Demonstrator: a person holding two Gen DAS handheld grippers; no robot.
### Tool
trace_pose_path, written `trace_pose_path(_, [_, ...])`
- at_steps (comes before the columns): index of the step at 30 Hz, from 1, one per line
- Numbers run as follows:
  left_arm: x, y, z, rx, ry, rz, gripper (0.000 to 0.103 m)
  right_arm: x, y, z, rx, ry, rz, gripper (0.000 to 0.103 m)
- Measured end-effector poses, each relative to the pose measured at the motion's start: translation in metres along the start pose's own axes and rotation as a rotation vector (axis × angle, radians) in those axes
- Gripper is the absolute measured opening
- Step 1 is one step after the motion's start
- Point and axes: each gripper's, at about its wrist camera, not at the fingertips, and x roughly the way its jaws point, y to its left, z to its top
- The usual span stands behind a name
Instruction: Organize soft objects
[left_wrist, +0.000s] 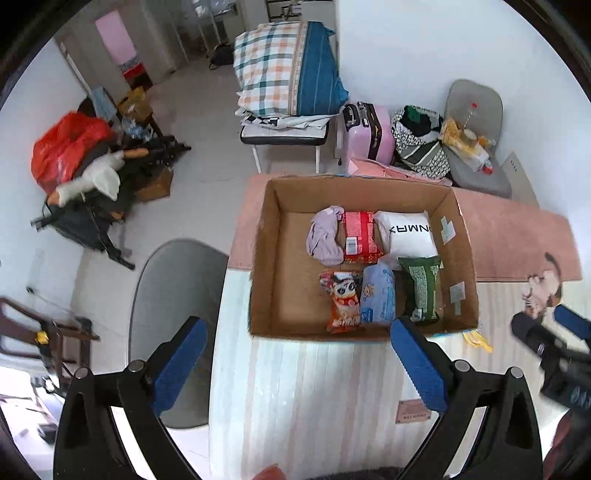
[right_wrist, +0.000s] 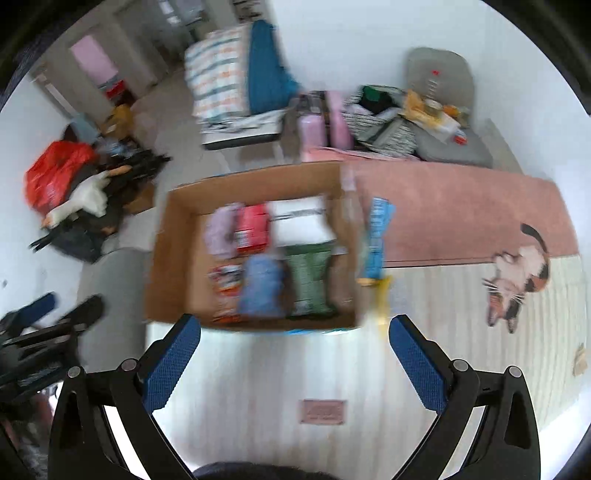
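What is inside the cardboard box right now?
The cardboard box holds six soft items in two rows: lilac cloth, red pack, white pillow; orange snack bag, blue pack, green pack. Anything beneath them is covered.

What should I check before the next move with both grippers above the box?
1. Left gripper empty, jaws wide: ok.
2. Right gripper empty, jaws wide: ok.
3. Six soft items lie inside the cardboard box, in two rows: ok.
4. Green packet flat beside the blue packet: ok.
5. Blue wrapper and yellow item at the box's right wall, outside: not ok.
6. Whether they count as soft objects: cannot tell.
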Motion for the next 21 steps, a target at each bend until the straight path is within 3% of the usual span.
trace_pose_path(3, [0.020,-0.038,0.018,0.087,0.001,0.047,0.102,0.032,-0.049,0.007,0.053,0.035,-0.063,0.100])
trace_pose_path(7, [0.060,-0.097,0.038,0.212,0.047,0.063,0.102,0.096,-0.107,0.004,0.113,0.167,-0.087,0.069])
trace_pose_path(9, [0.076,-0.118,0.044,0.249,0.073,0.061,0.102,0.129,-0.131,-0.003,0.151,0.234,-0.051,0.062])
trace_pose_path(13, [0.102,-0.159,0.056,0.326,0.120,0.067,0.102,0.174,-0.155,-0.019,0.153,0.322,-0.050,0.056])
trace_pose_path(17, [0.116,-0.199,0.073,0.391,0.144,0.053,0.102,0.211,-0.166,-0.032,0.159,0.394,0.015,0.056])
trace_pose_path(21, [0.123,-0.239,0.095,0.445,0.142,0.026,0.102,0.230,-0.179,-0.031,0.169,0.390,0.028,0.044])
